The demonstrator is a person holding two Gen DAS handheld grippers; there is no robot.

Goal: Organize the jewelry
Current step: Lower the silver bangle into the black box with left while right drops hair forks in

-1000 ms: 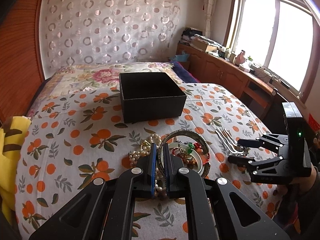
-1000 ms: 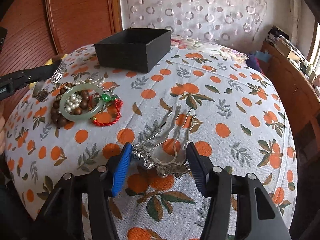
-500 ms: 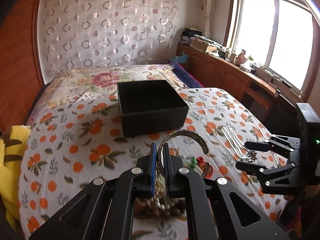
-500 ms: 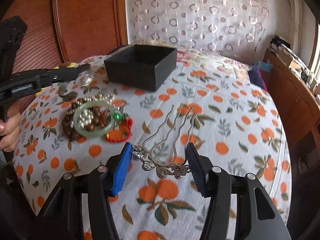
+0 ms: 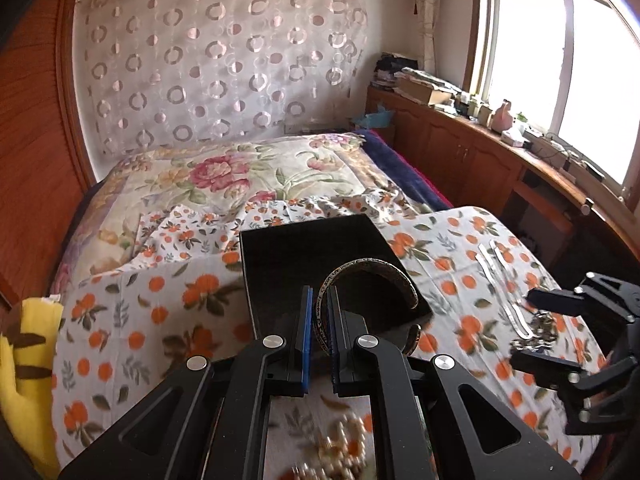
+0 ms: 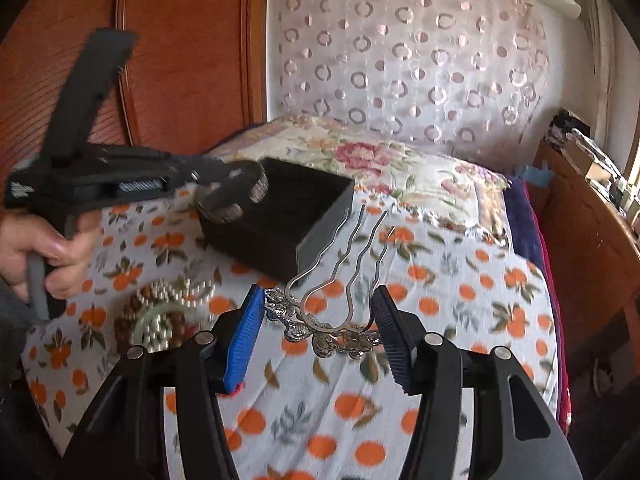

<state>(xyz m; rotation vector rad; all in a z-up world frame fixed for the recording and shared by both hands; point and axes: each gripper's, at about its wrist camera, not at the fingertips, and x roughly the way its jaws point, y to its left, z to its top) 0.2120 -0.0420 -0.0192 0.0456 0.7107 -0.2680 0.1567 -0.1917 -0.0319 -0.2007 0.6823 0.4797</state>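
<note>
My left gripper (image 5: 319, 312) is shut on a silver cuff bracelet (image 5: 372, 276) and holds it above the near part of the open black box (image 5: 304, 256). It also shows in the right wrist view (image 6: 208, 184), with the bracelet (image 6: 240, 196) over the box (image 6: 288, 216). My right gripper (image 6: 320, 320) grips a silver hair comb (image 6: 332, 280) by its ornate base, lifted above the orange-print cloth, prongs pointing away. It shows at the right in the left wrist view (image 5: 536, 336) with the comb (image 5: 516, 296).
A pile of pearl and wooden bead strings with a jade bangle (image 6: 160, 312) lies on the cloth to the left of my right gripper. A yellow cloth (image 5: 24, 360) lies at the bed's left edge. Wooden cabinets (image 5: 480, 160) run along the right.
My left gripper has carried the bracelet up and forward, from the jewelry pile to above the box. My right gripper has lifted the hair comb off the cloth and moved it towards the box.
</note>
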